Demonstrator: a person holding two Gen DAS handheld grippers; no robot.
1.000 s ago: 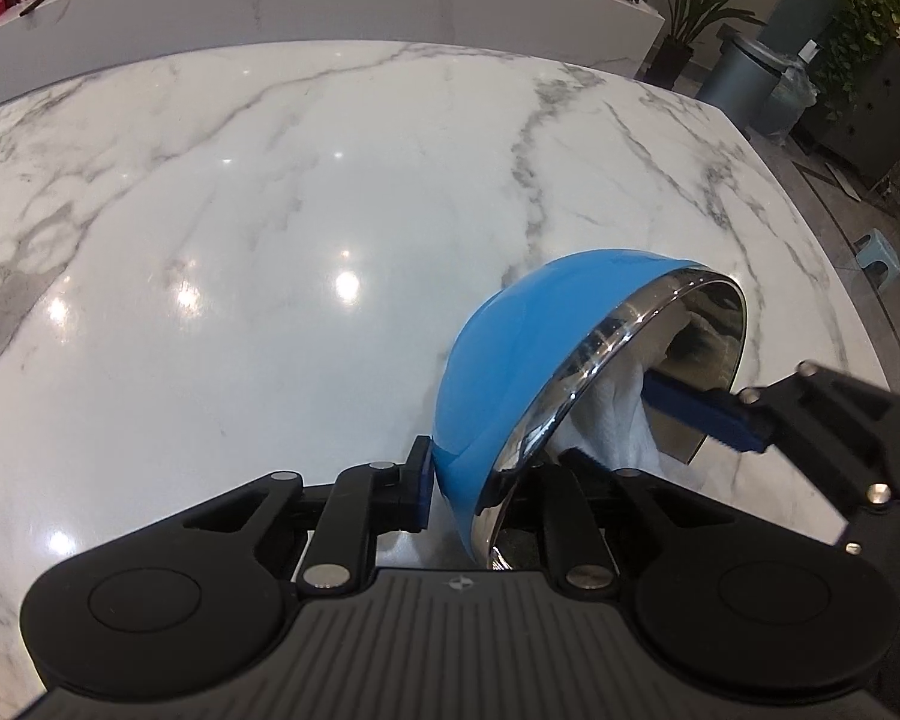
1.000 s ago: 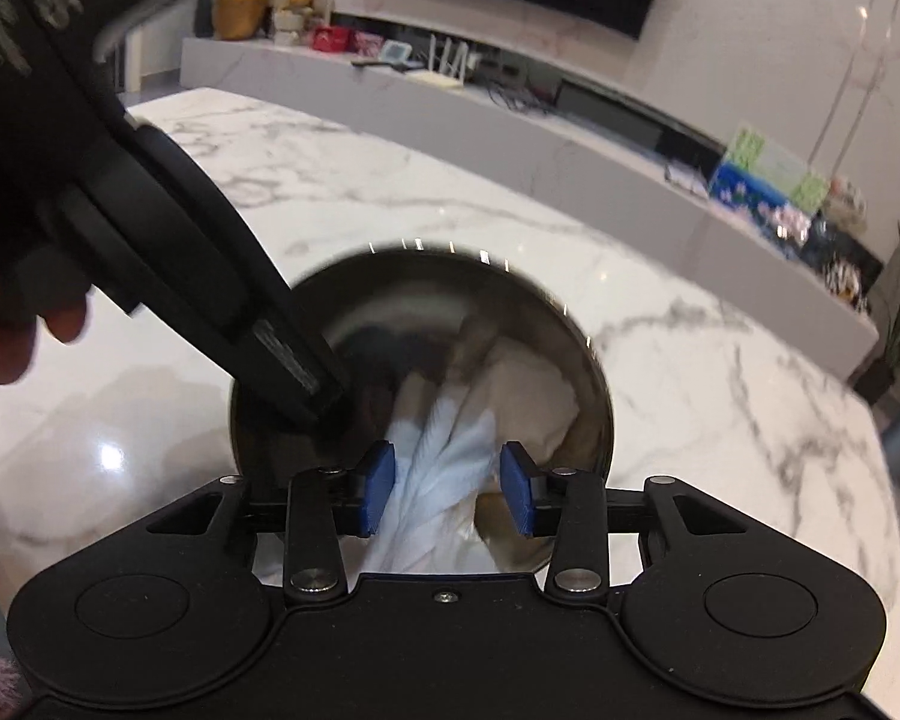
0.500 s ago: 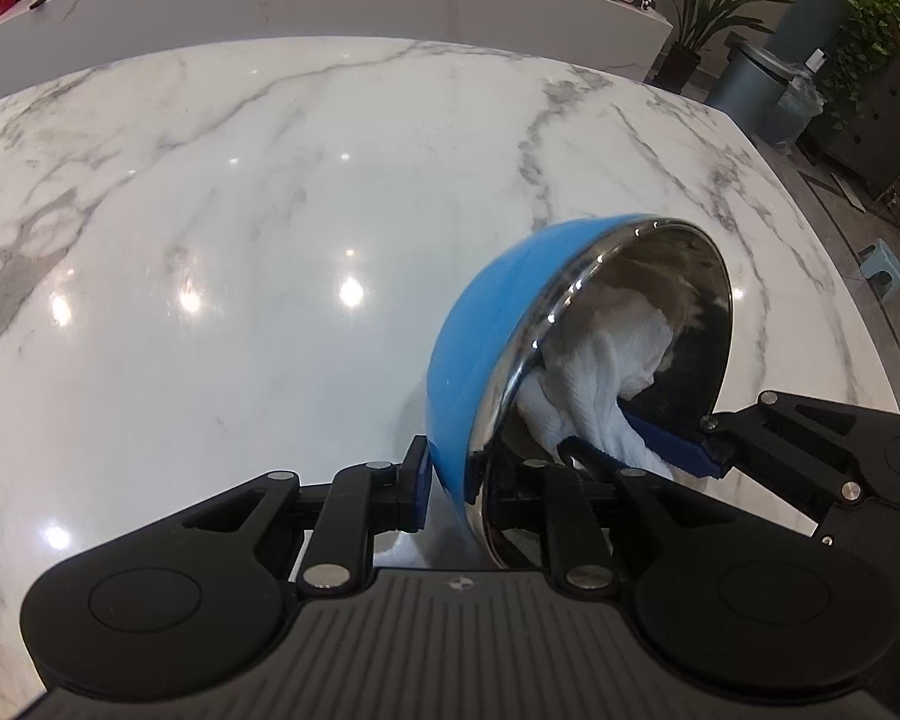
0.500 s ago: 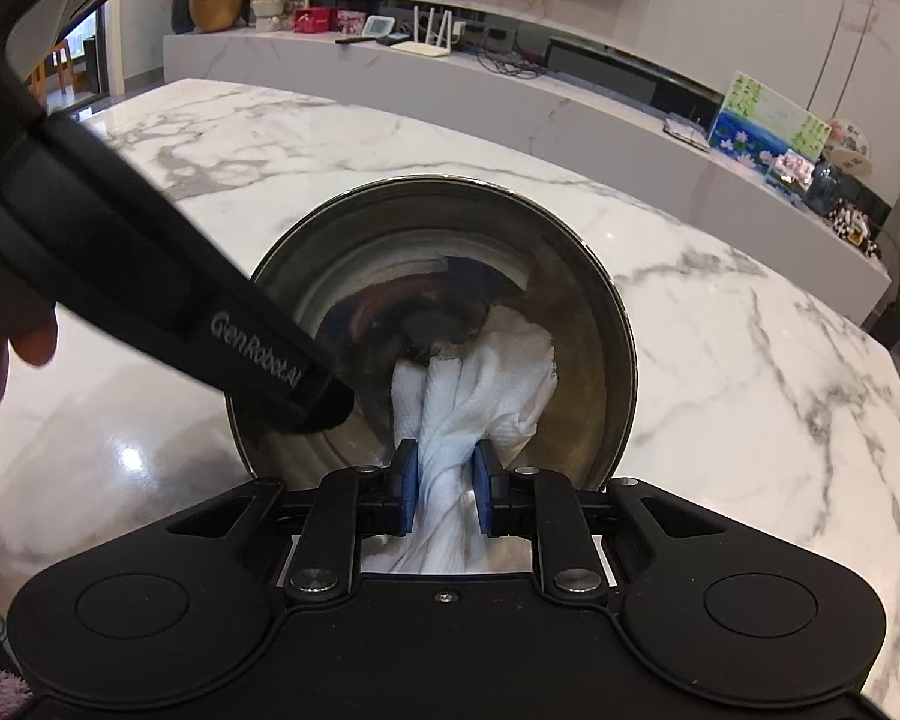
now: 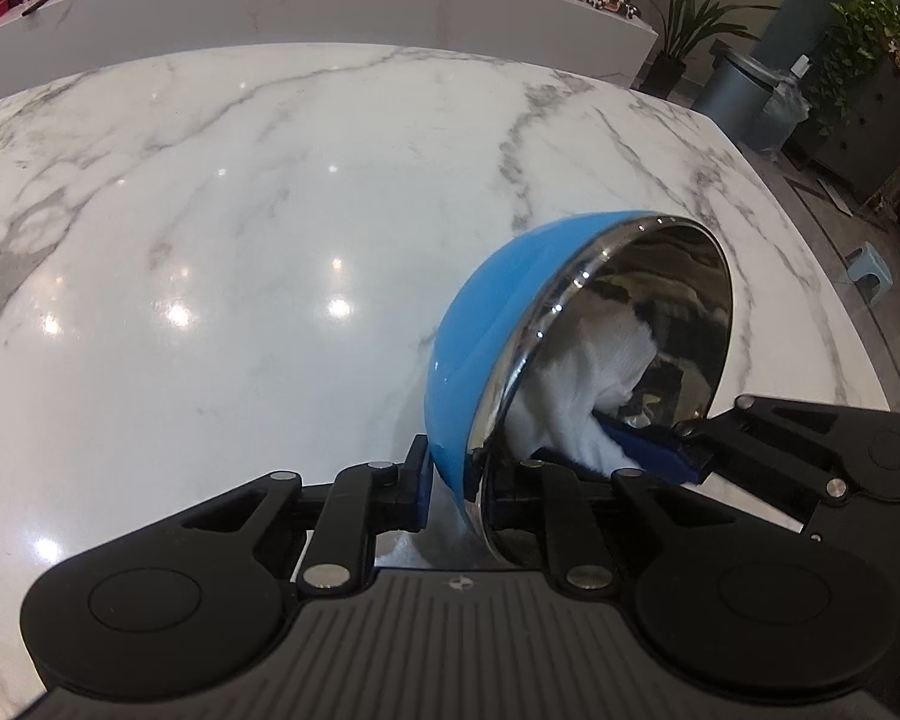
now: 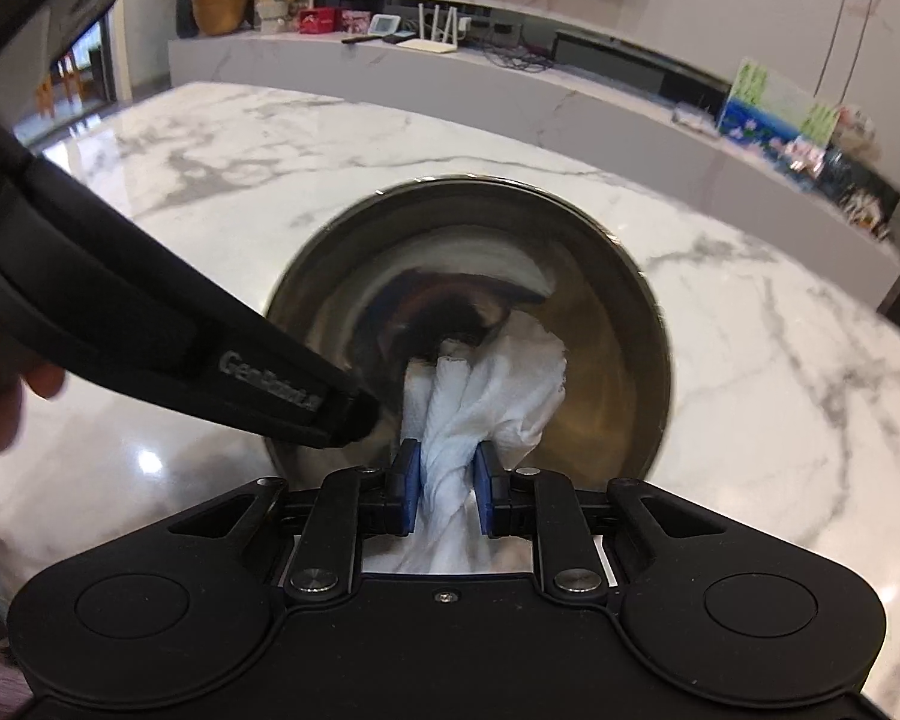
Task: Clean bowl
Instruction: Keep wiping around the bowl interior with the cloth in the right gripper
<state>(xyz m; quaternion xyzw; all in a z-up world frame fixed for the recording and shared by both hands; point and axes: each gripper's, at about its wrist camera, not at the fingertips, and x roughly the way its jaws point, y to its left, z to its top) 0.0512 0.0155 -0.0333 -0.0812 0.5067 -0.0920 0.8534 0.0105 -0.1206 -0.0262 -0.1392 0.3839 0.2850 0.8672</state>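
Bowl (image 5: 480, 324), blue outside and mirror-steel inside, is tipped on its side above the near right of the marble worktop (image 5: 210, 240); the left claw (image 5: 453, 489) is clenched on its rim; the right claw (image 6: 447, 495) grips a bunched white cloth (image 6: 492, 384) pressed into the hollow; wiping looks under way; next likely calls for sweeping the cloth round the wall while the rim stays pinned; beyond lie a long shelf (image 6: 510, 78) and potted plants (image 5: 858, 30).

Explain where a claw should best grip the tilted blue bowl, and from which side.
Grip the rim at its near, low edge, one finger outside the blue wall, one inside. The bowl stands on edge with its thin steel rim facing the left claw, which pinches it so, leaving the mouth open for the cloth.
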